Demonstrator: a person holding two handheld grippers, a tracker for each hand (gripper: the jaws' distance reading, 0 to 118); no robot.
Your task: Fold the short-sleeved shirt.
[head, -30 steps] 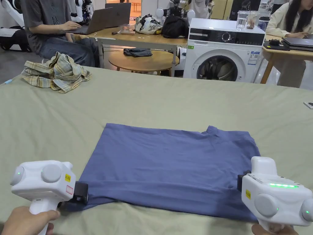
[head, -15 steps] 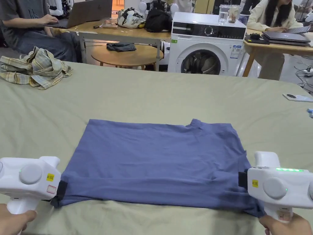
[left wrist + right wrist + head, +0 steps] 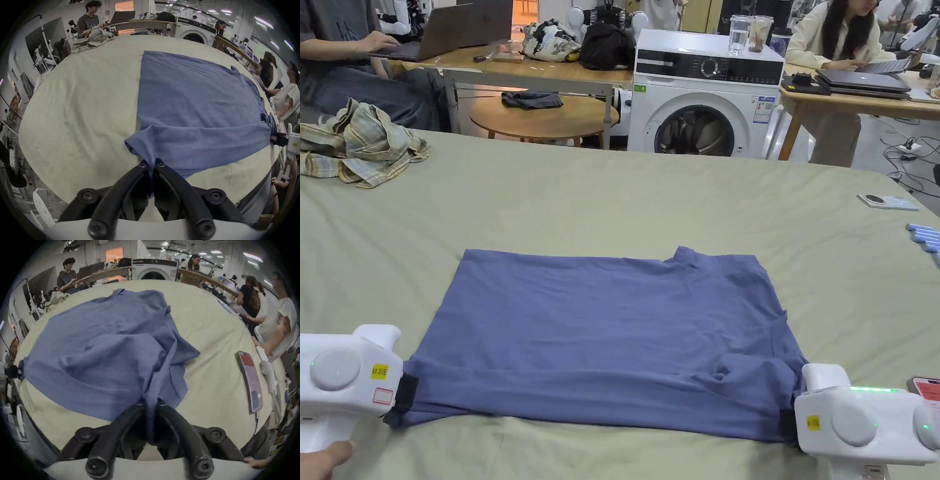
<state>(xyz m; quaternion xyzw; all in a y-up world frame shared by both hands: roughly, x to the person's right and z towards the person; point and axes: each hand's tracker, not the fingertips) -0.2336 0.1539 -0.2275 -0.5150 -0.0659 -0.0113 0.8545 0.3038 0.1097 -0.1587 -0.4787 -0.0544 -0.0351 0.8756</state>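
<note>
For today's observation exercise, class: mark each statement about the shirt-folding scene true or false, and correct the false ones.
1. Both claws grip the blue shirt. True: the left claw and the right claw each pinch its cloth.
2. The shirt hangs in mid-air. False: most of it lies flat on the green table cover.
3. A crumpled plaid garment lies at the far left of the table. True.
4. The washing machine stands on the table. False: it stands on the floor behind the table.
5. A phone lies on top of the shirt. False: it lies on the cover beside the shirt, apart from it.
</note>
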